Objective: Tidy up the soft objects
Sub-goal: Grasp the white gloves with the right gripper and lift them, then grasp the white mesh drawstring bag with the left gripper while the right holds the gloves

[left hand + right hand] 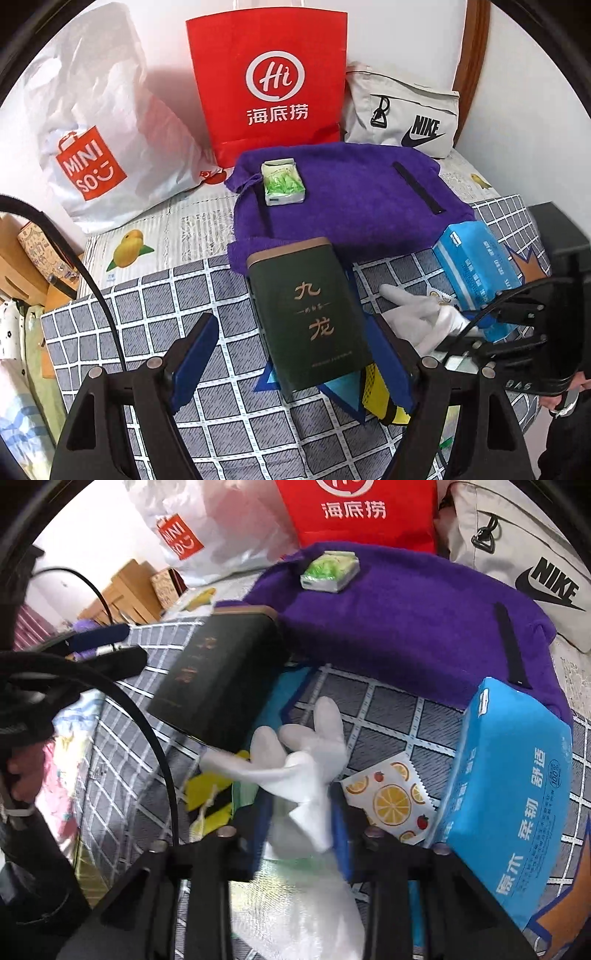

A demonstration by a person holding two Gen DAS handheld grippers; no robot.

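Note:
A white glove (306, 771) is pinched between the blue pads of my right gripper (301, 823), its fingers sticking forward; it also shows in the left wrist view (424, 314). My left gripper (295, 362) is open, its pads on either side of a dark green tin box (310, 314) without touching it; the tin shows in the right wrist view (218, 679) too. A purple towel (343, 195) lies behind, with a small green tissue pack (282, 182) on it. A blue tissue pack (517, 794) lies at the right.
A white Miniso bag (92, 147), a red paper bag (273, 85) and a beige Nike bag (402, 110) stand against the back wall. A lemon-print sachet (395, 801) and a yellow item (210, 801) lie on the checked bedcover (147, 314). Wooden boxes (22, 258) stand at the left edge.

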